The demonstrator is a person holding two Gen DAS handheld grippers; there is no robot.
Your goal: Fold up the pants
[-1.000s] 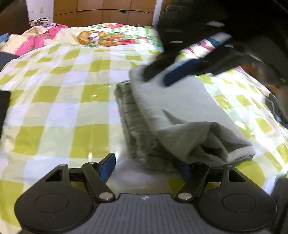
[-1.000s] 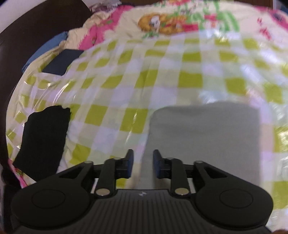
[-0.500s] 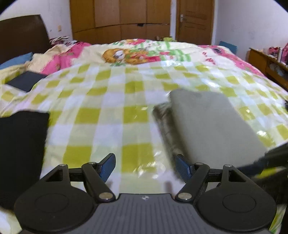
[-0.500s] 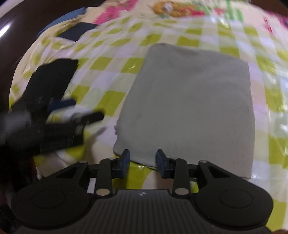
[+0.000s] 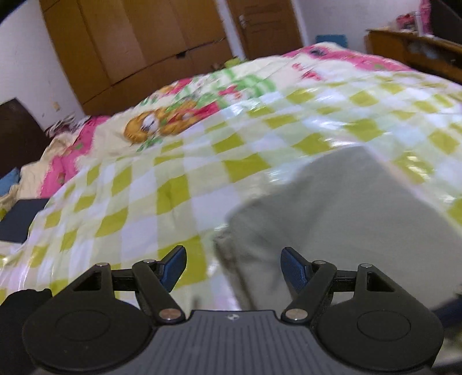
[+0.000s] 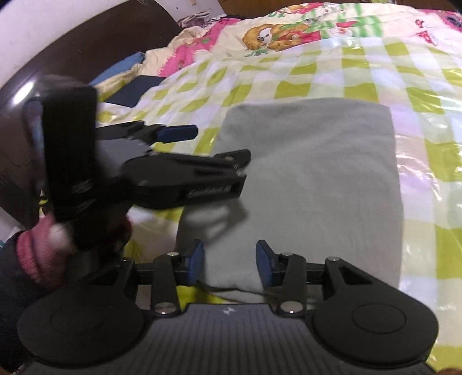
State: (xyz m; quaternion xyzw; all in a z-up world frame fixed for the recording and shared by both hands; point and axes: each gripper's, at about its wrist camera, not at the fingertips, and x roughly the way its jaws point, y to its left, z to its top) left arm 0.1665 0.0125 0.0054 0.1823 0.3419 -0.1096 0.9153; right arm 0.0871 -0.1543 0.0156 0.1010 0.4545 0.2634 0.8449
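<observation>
Right wrist view: nearest the lens, the right gripper (image 6: 229, 264) has its jaws partly apart; they have just been opening, and the near edge of the folded grey pants (image 6: 311, 184) sits in the gap, with neither blue pad clearly pressing on the cloth. A thin dark cord or seam lies at that near hem, too small to tell which. To the left, the left gripper (image 6: 184, 144) is seen side-on and smeared by motion over the pants' left edge; a hand (image 6: 43, 248) in a pink cuff holds its handle. Pale lettering on its body is too blurred to read. Beyond lies the green-checked plastic sheet (image 6: 303, 78), then a cartoon-print bedspread (image 6: 277, 31) and a dark headboard (image 6: 95, 40).

In the left wrist view, the left gripper (image 5: 233, 264) stands wide, nothing between its pads, above the sheet and the pants' (image 5: 340, 225) left corner. The frame is blurred throughout; the pants are cut off at the right. A dark flat item (image 5: 20, 219) lies at the far left, unidentifiable. Farther back stand a wooden wardrobe (image 5: 138, 49) and a door (image 5: 268, 26).
</observation>
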